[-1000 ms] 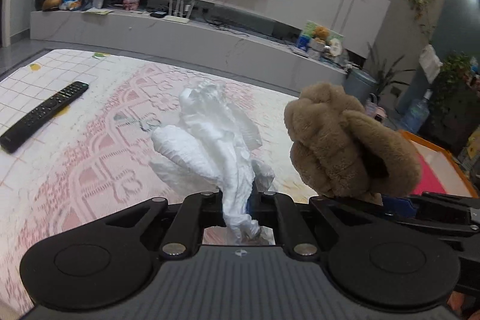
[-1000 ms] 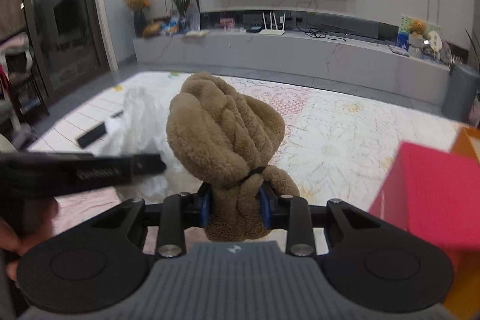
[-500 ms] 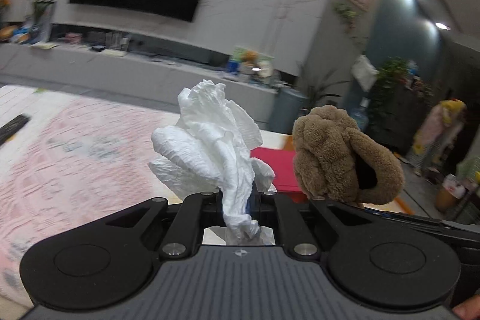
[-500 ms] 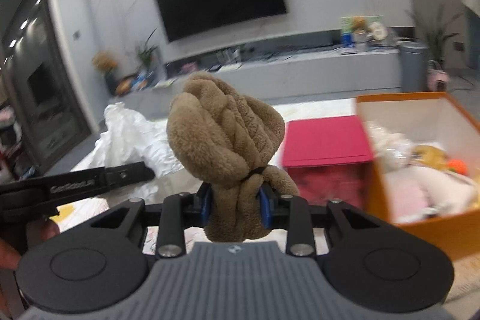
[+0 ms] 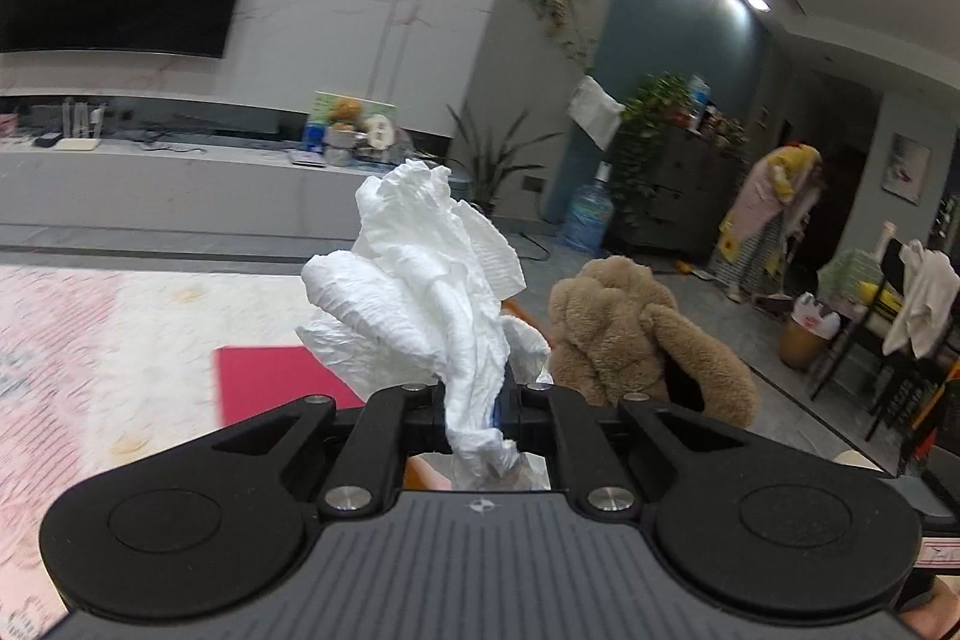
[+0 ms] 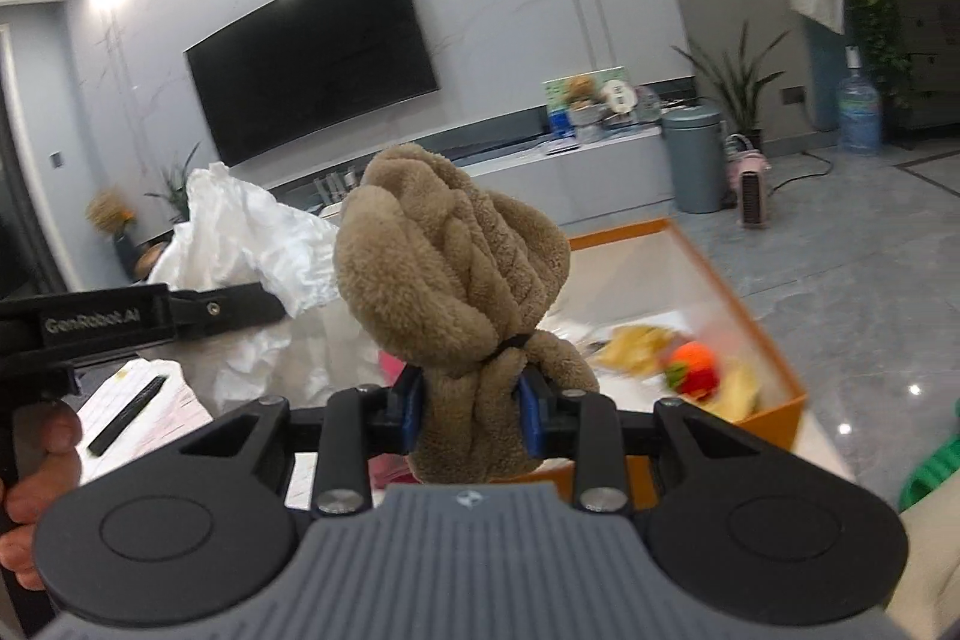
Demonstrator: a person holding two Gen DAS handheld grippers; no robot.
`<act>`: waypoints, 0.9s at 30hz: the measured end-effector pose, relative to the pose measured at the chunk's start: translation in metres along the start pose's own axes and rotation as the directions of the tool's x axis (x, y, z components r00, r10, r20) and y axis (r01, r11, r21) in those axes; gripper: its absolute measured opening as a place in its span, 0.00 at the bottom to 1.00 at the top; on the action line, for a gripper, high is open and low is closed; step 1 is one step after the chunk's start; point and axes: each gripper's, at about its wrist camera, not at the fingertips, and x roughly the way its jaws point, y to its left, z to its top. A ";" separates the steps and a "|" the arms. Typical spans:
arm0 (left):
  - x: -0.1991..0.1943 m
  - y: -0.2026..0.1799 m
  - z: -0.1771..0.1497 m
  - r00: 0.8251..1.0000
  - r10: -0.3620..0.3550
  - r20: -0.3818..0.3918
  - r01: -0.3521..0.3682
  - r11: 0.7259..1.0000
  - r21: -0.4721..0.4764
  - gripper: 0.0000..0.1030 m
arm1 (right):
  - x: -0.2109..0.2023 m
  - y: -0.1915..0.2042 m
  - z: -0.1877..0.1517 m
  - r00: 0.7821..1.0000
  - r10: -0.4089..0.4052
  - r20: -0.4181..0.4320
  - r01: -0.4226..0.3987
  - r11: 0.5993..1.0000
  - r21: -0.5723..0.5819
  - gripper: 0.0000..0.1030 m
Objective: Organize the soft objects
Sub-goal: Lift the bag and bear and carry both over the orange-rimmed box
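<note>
The left tool (image 5: 480, 403) is clamped on a white tissue (image 5: 420, 292) – the right tool (image 6: 474, 409) is clamped on a brown plush (image 6: 447, 268), held above the orange box (image 6: 774, 358) at the tabletop's right edge.

a home living room: a large black television (image 6: 312, 55) hangs on a marble-look wall above a long low media console (image 5: 150, 178), with potted plants (image 5: 654, 142) to the right (a water jug (image 5: 588, 217) beside them), ceiling spotlights and a patterned pink rug (image 5: 66, 340).

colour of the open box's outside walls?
Orange, with a pale inside. The open box shows best in the right wrist view.
</note>
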 end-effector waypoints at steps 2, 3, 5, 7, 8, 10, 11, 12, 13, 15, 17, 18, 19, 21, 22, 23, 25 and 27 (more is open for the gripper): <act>0.013 -0.011 0.007 1.000 -0.006 -0.005 0.007 1.000 0.025 0.09 | 0.004 -0.016 0.009 1.000 -0.014 0.001 0.014 1.000 0.010 0.30; 0.017 -0.016 0.007 1.000 -0.003 -0.005 0.003 0.999 0.045 0.09 | 0.007 -0.022 0.014 1.000 -0.015 -0.002 0.015 1.000 0.015 0.30; 0.033 -0.025 0.011 1.000 0.005 -0.018 -0.003 0.996 0.085 0.09 | 0.015 -0.035 0.023 1.000 -0.010 -0.015 0.011 1.000 0.023 0.30; 0.052 -0.030 0.014 0.999 0.016 -0.043 -0.011 0.994 0.109 0.09 | 0.029 -0.047 0.033 0.999 -0.018 -0.043 0.019 1.000 0.015 0.31; 0.057 -0.033 0.012 0.998 0.025 -0.054 -0.018 0.993 0.119 0.09 | 0.036 -0.052 0.036 0.998 -0.020 -0.057 0.021 1.000 0.011 0.31; 0.075 -0.035 0.013 0.995 0.048 -0.082 -0.037 0.989 0.140 0.09 | 0.048 -0.065 0.041 0.996 -0.026 -0.088 0.027 1.000 0.014 0.31; 0.083 -0.035 0.014 0.994 0.056 -0.099 -0.041 0.989 0.140 0.09 | 0.055 -0.070 0.044 0.994 -0.029 -0.106 0.031 0.999 0.017 0.30; 0.091 -0.035 0.015 0.991 0.059 -0.117 -0.042 0.990 0.137 0.09 | 0.062 -0.075 0.047 0.992 -0.030 -0.122 0.033 0.999 0.021 0.30; 0.099 -0.032 0.015 0.988 0.060 -0.139 -0.041 0.991 0.131 0.09 | 0.070 -0.080 0.050 0.990 -0.033 -0.140 0.037 0.999 0.021 0.31; 0.115 -0.026 0.012 0.980 0.062 -0.188 -0.039 0.991 0.126 0.09 | 0.088 -0.088 0.055 0.982 -0.042 -0.183 0.047 0.999 0.020 0.31; 0.130 -0.026 0.008 0.971 0.094 -0.219 -0.061 0.987 0.151 0.09 | 0.103 -0.096 0.057 0.973 -0.055 -0.226 0.060 0.998 0.017 0.31; 0.135 -0.027 0.005 0.968 0.104 -0.228 -0.066 0.984 0.167 0.09 | 0.109 -0.099 0.057 0.968 -0.066 -0.241 0.071 0.997 0.010 0.31; 0.140 -0.027 0.002 0.964 0.115 -0.238 -0.070 0.979 0.189 0.09 | 0.117 -0.102 0.058 0.963 -0.083 -0.257 0.085 0.996 -0.005 0.31; 0.150 -0.030 -0.003 0.958 0.136 -0.251 -0.078 0.971 0.228 0.09 | 0.127 -0.104 0.058 0.954 -0.108 -0.279 0.104 0.994 -0.028 0.31; 0.155 -0.031 -0.005 0.954 0.149 -0.261 -0.083 0.965 0.248 0.09 | 0.133 -0.106 0.058 0.949 -0.119 -0.293 0.112 0.993 -0.040 0.31; 0.161 -0.032 -0.008 0.949 0.159 -0.273 -0.084 0.960 0.266 0.09 | 0.138 -0.107 0.058 0.945 -0.126 -0.303 0.116 0.992 -0.049 0.31; 0.171 -0.033 -0.014 0.939 0.180 -0.292 -0.092 0.952 0.292 0.09 | 0.148 -0.109 0.057 0.936 -0.141 -0.324 0.126 0.990 -0.066 0.31; 0.179 -0.035 -0.020 0.930 0.200 -0.309 -0.098 0.944 0.314 0.09 | 0.156 -0.110 0.055 0.929 -0.155 -0.336 0.134 0.987 -0.084 0.31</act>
